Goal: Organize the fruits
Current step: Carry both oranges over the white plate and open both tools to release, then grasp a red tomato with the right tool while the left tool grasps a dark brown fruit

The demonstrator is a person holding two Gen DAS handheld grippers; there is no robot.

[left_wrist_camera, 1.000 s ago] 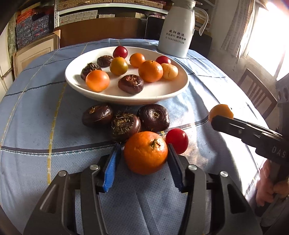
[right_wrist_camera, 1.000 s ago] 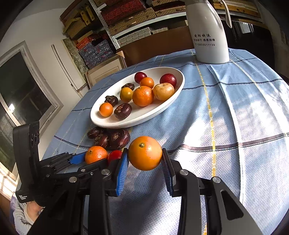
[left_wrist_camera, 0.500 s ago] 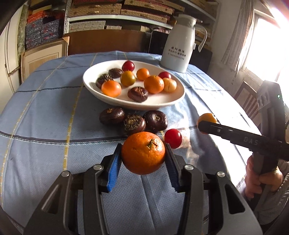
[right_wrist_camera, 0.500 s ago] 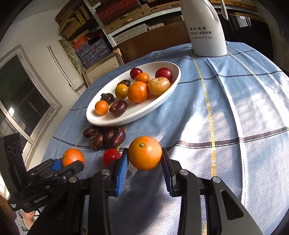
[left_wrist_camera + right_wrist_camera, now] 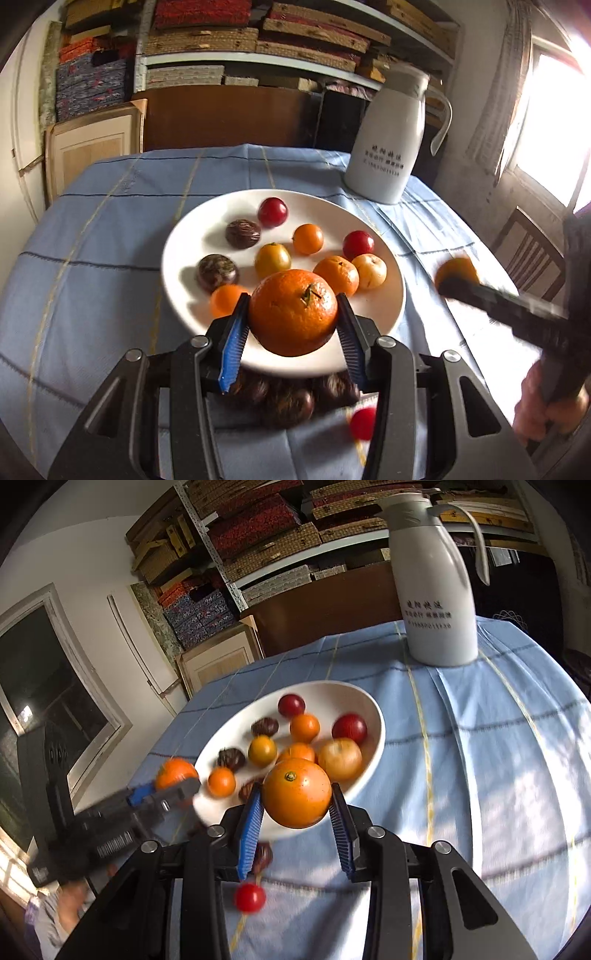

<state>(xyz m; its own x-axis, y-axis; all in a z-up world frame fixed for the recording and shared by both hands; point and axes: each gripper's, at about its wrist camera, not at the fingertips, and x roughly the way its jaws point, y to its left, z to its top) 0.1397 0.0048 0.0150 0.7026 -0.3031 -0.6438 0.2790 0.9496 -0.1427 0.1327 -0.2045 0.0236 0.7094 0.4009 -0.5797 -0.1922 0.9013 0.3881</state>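
Above the white plate (image 5: 384,314), both tongs (image 5: 291,325) (image 5: 297,808) each grasp an orange (image 5: 293,312) (image 5: 297,794).

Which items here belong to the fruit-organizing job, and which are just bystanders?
Part of the job:
- large stemmed orange in left gripper
- smooth round orange in right gripper
- white oval plate of fruit
- small red fruit on cloth

Bystanders:
- white thermos jug
- stacked shelf boxes
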